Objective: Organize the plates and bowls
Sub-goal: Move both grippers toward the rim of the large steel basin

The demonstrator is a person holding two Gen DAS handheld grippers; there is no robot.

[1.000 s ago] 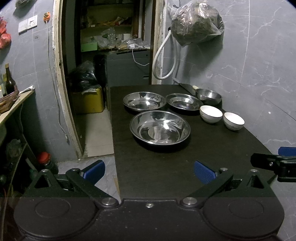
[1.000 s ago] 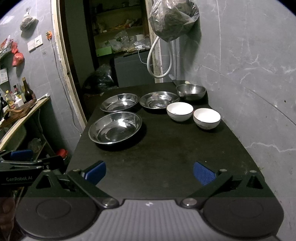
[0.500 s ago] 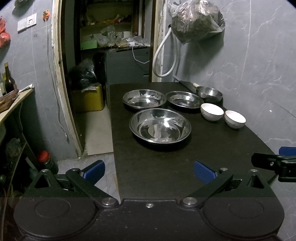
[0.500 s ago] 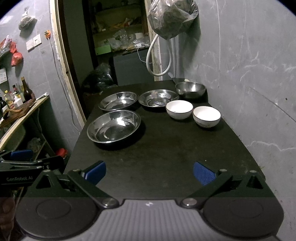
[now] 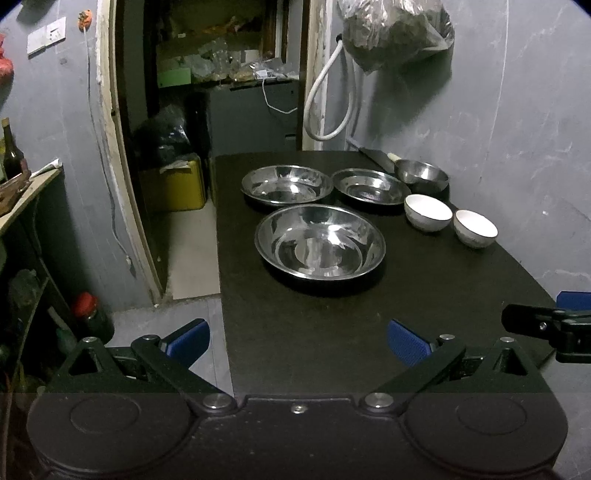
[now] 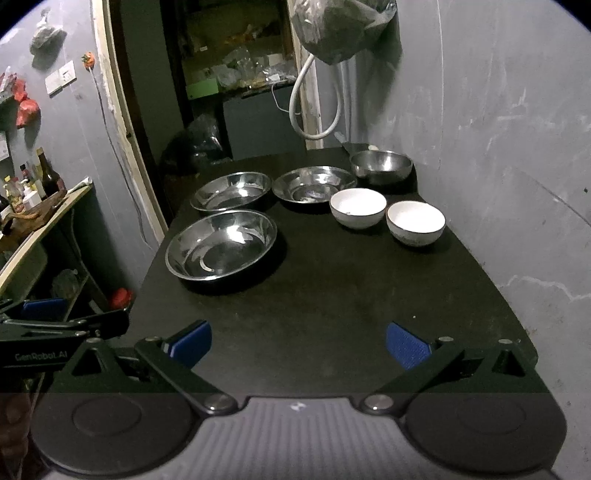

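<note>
- both tools hover over the near edge of the dark counter (image 5: 332,332): the left gripper (image 5: 298,336) and the right gripper (image 6: 299,338) each have their blue pads spread wide and grip nothing.
- 3 steel plates sit toward the counter's left edge: the large plate (image 5: 320,245) nearest, the left rear plate (image 5: 287,184) and the right rear plate (image 5: 370,185) just behind it.
- a steel bowl (image 6: 381,165) stands at the far right corner against the wall (image 6: 498,147); 2 white bowls, the inner white bowl (image 6: 357,206) and the outer white bowl (image 6: 415,221), sit just beside each other along the right edge.
- nothing lies between the grippers and the dishes.
- a filled plastic bag (image 5: 395,29) and a looped white hose (image 5: 325,107) hang above the far edge.
- behind the steel bowl a flat dark item, possibly a knife (image 5: 375,155), is partly hidden.
- the open doorway's shelves (image 5: 221,62) are too dim to read.
</note>
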